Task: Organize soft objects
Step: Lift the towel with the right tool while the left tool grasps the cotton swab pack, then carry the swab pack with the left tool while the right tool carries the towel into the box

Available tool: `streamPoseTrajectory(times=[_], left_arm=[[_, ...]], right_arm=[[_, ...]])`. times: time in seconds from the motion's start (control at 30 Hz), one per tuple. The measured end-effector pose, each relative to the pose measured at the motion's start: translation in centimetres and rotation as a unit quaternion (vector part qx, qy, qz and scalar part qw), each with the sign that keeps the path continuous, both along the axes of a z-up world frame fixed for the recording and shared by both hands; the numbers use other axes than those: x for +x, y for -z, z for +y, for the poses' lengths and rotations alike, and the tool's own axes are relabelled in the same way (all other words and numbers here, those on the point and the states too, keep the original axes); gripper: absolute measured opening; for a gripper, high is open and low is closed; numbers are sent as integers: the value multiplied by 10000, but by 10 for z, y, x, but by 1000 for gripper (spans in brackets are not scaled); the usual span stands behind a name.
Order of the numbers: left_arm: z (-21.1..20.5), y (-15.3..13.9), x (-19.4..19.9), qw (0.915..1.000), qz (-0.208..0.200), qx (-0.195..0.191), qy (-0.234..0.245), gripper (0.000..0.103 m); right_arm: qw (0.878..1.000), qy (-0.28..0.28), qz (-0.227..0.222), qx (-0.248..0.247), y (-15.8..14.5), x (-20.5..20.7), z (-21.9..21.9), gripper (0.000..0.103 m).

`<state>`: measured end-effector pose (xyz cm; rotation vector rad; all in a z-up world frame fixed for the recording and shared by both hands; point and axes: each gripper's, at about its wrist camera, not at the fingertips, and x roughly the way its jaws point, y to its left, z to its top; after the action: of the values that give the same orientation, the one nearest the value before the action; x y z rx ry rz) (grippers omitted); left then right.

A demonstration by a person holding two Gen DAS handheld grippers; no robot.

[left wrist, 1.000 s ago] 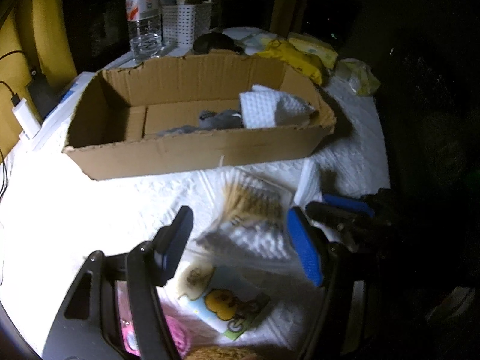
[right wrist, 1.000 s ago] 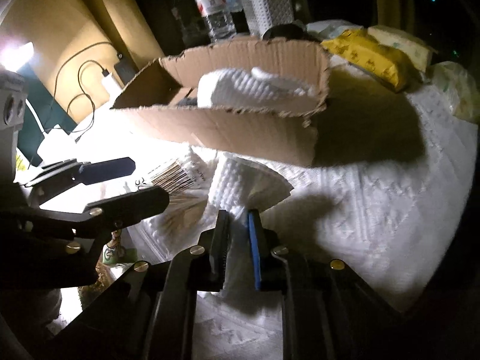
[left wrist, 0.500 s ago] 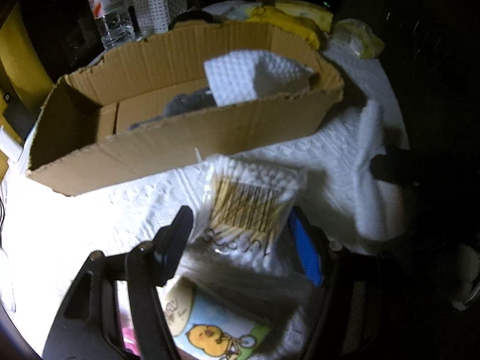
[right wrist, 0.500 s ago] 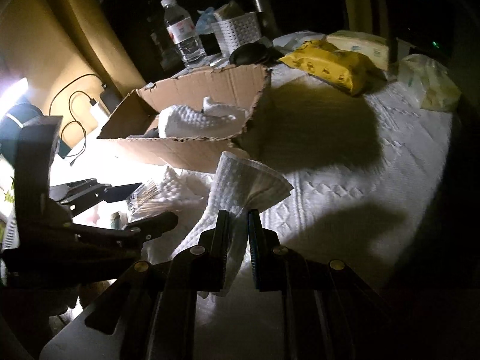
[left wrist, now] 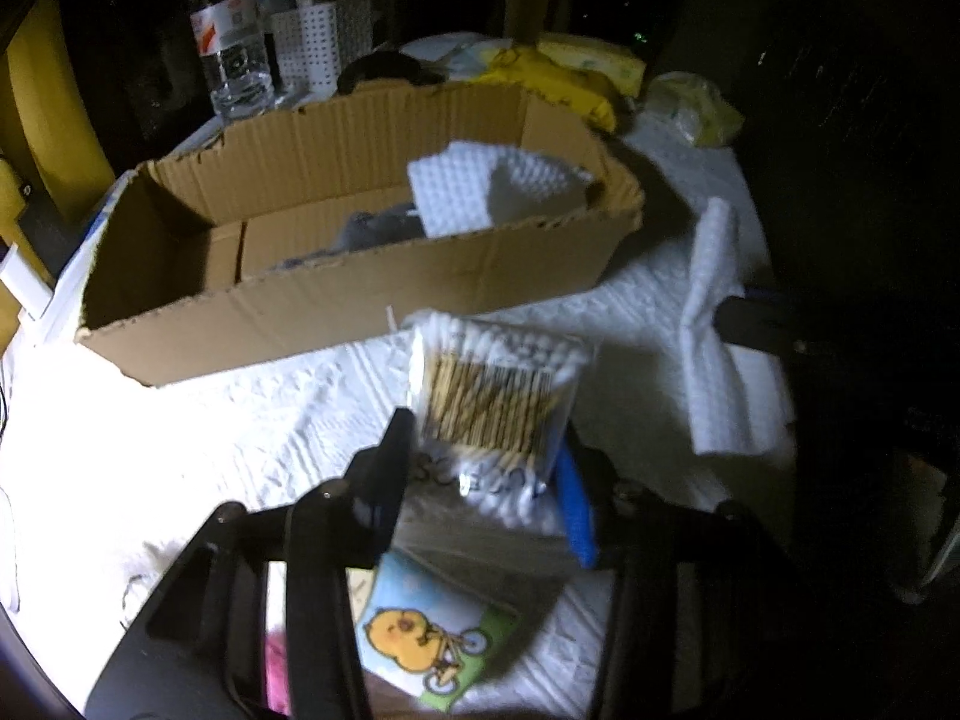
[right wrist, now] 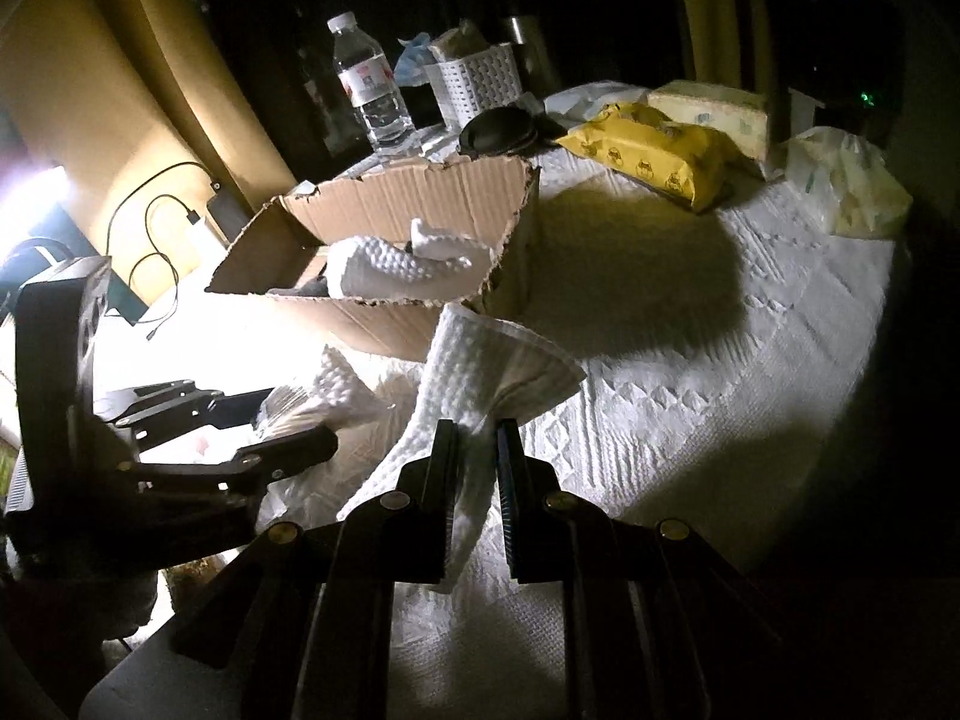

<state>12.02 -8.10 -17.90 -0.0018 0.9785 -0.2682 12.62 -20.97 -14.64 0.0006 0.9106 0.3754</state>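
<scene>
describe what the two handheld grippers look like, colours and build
Both are black, angular two-finger frames. The left gripper has flat fingers, one faced with a bright blue pad, and cut-out slots in its frame. The right gripper has narrow ribbed pads with a blue tint on one, and brass-coloured rivets along its linkage. No sleeves or cables show.

1. The open corrugated cardboard box [left wrist: 360, 276] sits on the white-quilted worktop [right wrist: 690, 420].
2. A folded white textured cloth [left wrist: 480, 192] lies in the box, at its right end.
3. Behind the box stand a clear plastic water bottle [left wrist: 231, 42] and, to its right, a white perforated basket [left wrist: 324, 42].
4. A clear bag of cotton swabs [left wrist: 486, 408] lies before the box.
</scene>
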Motion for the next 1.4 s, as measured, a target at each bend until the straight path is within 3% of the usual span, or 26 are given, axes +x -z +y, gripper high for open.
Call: streamPoseTrajectory(times=[0.57,0.87,1.4], left_arm=[[24,-50,-10,9971,-613,-181,-401,45],[40,-67,-3,9938,-773,-383,-708,46],[45,-83,26,9907,-919,-303,-953,46]], right_arm=[[9995,-206,-257,-22,-29,7,16,14],[9983,-389,-445,-11,-46,13,26,14],[9963,-559,-652,9,-58,43,31,14]])
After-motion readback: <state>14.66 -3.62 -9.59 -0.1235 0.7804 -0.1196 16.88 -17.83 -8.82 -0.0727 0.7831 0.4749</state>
